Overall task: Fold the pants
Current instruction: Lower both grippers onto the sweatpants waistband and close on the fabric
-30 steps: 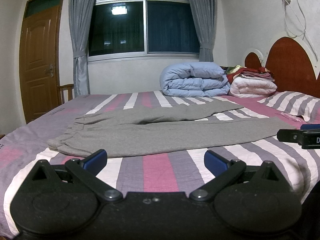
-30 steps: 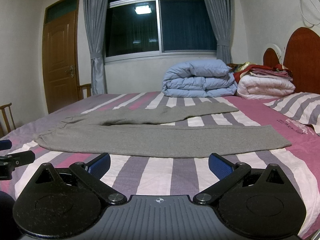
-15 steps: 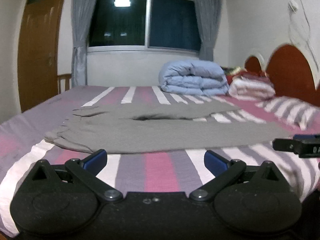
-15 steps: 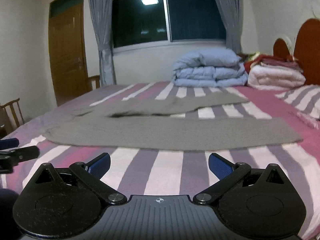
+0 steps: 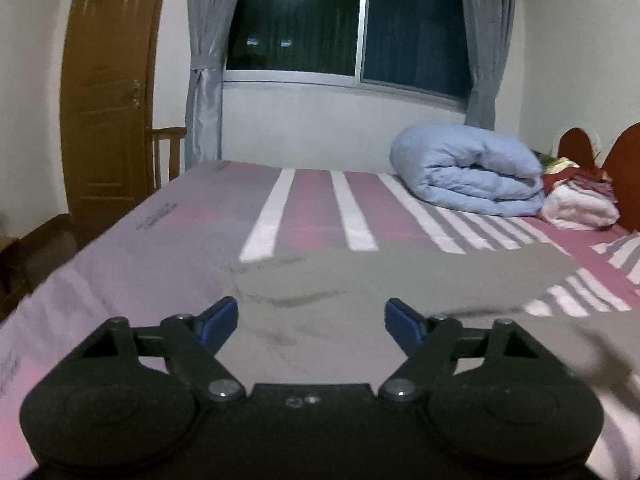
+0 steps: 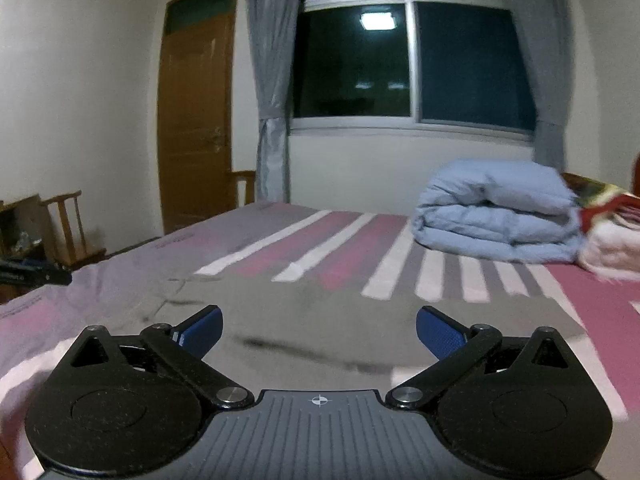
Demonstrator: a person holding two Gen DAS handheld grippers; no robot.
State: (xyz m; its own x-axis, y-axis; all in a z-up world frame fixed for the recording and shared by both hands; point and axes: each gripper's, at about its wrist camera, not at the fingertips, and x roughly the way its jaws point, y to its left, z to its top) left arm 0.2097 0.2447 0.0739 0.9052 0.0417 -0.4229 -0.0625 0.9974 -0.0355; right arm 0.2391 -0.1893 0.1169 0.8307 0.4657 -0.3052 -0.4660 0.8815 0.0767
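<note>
Both hand-held grippers agape, pants (image 5: 360, 280) flat (blurred)

Each tool (image 5: 310, 322) (image 6: 318, 326) is black, with blue pads and silver pivot screws.

This is a bedroom in a home: a wide bed (image 5: 304, 204) with a pink, grey and white striped sheet fills both views, and a dark red wooden headboard (image 5: 624, 160) stands at its far right end. A folded pale blue duvet (image 5: 464, 176) and a stack of folded blankets (image 5: 576, 200) lie on the bed beside the headboard. Behind the bed, grey curtains (image 6: 272, 80) tied at the sides frame a dark window (image 6: 408, 60), and a brown wooden door (image 6: 196, 120) and a wooden chair (image 6: 68, 228) stand against white walls.
</note>
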